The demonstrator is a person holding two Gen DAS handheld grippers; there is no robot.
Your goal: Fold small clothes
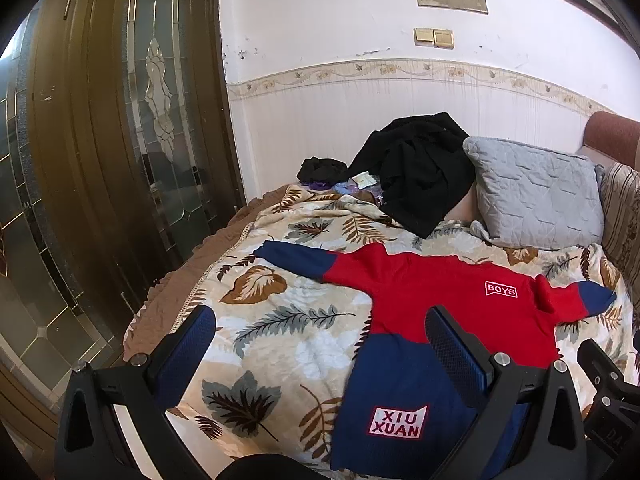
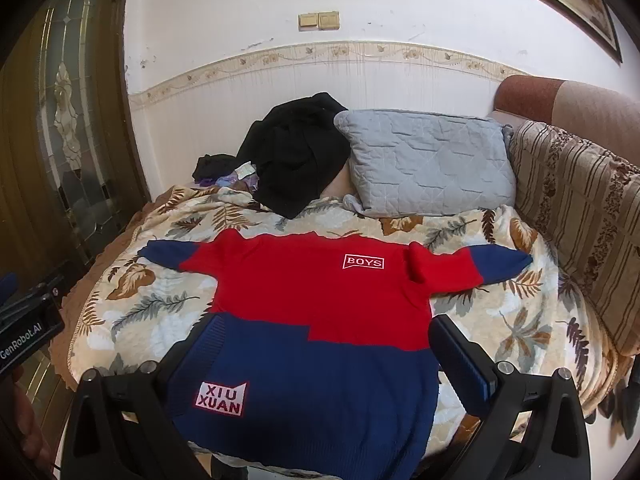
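A small red and navy sweater (image 1: pixel 440 300) (image 2: pixel 320 288) lies flat on the leaf-print blanket (image 1: pixel 280 344) (image 2: pixel 152 312), sleeves spread left and right, with "BOYS" and "XIU XUAN" patches facing up. My left gripper (image 1: pixel 320 312) is open above the blanket at the sweater's lower left edge, holding nothing. The right gripper (image 2: pixel 326 322) is open above the navy hem, one blue finger on each side of the body, and it too holds nothing. Each gripper's black housing shows at the edge of the other's view.
A heap of black clothes (image 1: pixel 416 172) (image 2: pixel 296 156) and a grey quilted pillow (image 1: pixel 536 196) (image 2: pixel 428 164) lie at the far end by the wall. A striped cushion (image 2: pixel 580 216) lines the right side. A glazed wooden door (image 1: pixel 120 140) stands left of the bed.
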